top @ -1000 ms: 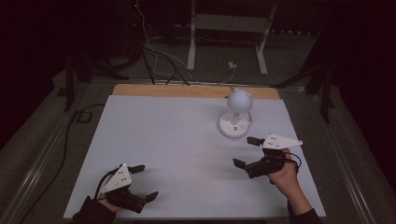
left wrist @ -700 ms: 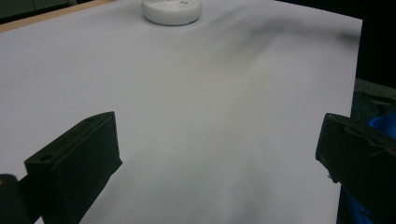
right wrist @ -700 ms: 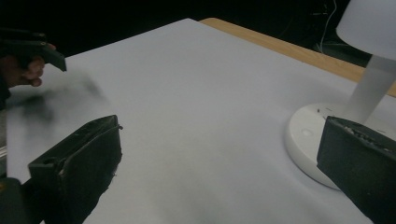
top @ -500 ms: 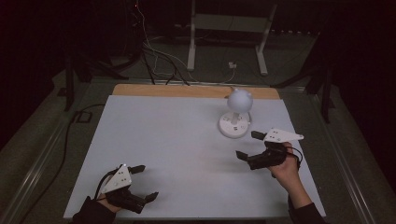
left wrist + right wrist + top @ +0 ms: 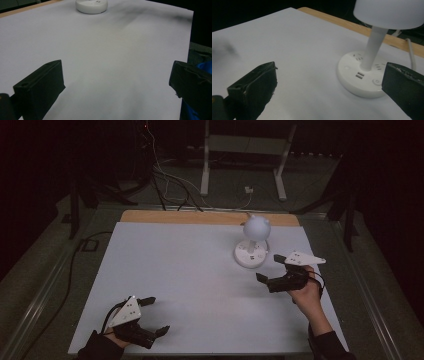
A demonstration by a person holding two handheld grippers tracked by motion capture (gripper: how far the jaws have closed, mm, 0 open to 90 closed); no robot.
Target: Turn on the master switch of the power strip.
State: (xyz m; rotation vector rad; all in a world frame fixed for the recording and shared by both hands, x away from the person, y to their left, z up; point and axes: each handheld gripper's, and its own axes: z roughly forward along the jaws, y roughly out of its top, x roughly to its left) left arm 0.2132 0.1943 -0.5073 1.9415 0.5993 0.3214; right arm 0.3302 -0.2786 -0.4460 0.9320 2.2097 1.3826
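A small white desk lamp with a round base and a globe head stands on the white table top toward the back right. Its base carries sockets and buttons, and its stem rises to the shade. My right gripper hovers just right of and nearer than the lamp, open, nothing between its jaws. My left gripper sits low at the table's front left, open and empty. The lamp base lies far ahead in the left gripper view.
A wooden strip borders the table's far edge. Cables and a white stand's legs lie on the dark floor behind. A white cord runs from the lamp over the far edge.
My right gripper has moved up and away from the front edge toward the lamp. The left gripper has stayed put.
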